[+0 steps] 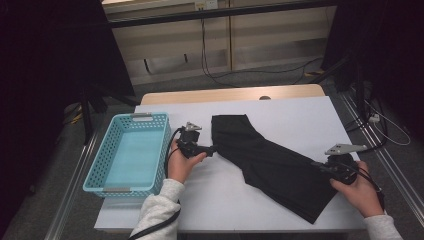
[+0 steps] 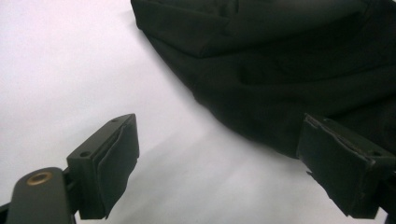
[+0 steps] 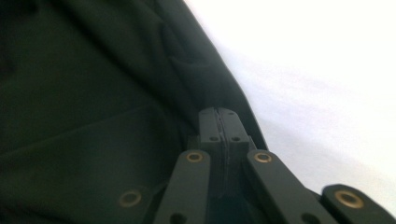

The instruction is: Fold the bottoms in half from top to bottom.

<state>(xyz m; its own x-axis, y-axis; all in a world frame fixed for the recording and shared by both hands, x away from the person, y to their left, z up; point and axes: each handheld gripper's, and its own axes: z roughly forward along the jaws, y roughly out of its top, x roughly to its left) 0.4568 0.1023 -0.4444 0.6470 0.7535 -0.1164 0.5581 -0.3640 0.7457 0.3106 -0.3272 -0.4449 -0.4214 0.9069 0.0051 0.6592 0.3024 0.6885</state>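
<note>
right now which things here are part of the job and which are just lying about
In the job:
- black garment, folded on the white table
- right tool, shut at the garment's edge
- left tool, open beside its other end

Lying about:
- blue basket, nothing in it
- cables on the floor behind the table

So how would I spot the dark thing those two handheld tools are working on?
Find the white table. To the right of the turquoise basket a black folded garment lies flat, running slantwise from the middle to the near right edge. It is the only dark cloth there; the left gripper waits open at its upper end, and the right gripper is shut at its lower edge.
</note>
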